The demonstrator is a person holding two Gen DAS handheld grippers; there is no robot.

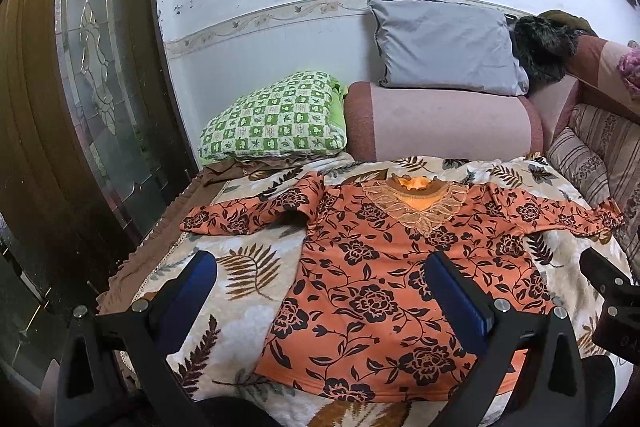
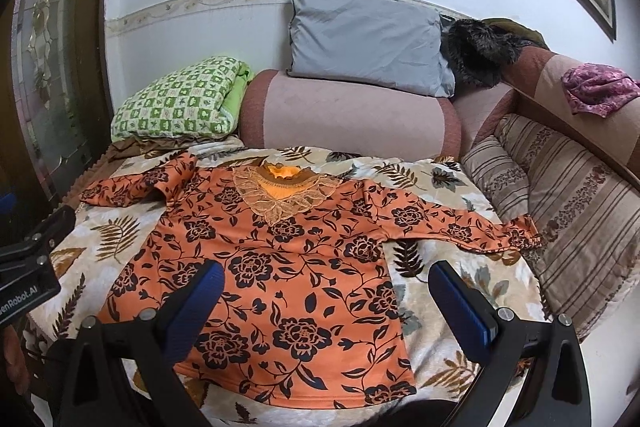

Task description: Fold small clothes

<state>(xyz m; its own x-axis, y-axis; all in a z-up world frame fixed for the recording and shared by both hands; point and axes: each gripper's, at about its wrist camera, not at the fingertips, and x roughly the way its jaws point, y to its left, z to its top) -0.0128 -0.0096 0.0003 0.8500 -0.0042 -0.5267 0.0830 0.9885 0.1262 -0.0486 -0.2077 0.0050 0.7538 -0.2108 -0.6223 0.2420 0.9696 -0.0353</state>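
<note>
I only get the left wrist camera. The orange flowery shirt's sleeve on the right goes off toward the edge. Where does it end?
Observer: The right wrist view shows the whole sleeve. Its cuff stops beside the striped cushion, on the leafy blanket.
Operator: Is there any more clothing over there?
Observer: A pink flowery cloth lies draped over the sofa back; your view only catches its edge.
Operator: What's that black thing at my right edge?
Observer: That is the right gripper. Its own camera shows it open, holding nothing, above the shirt.
</note>
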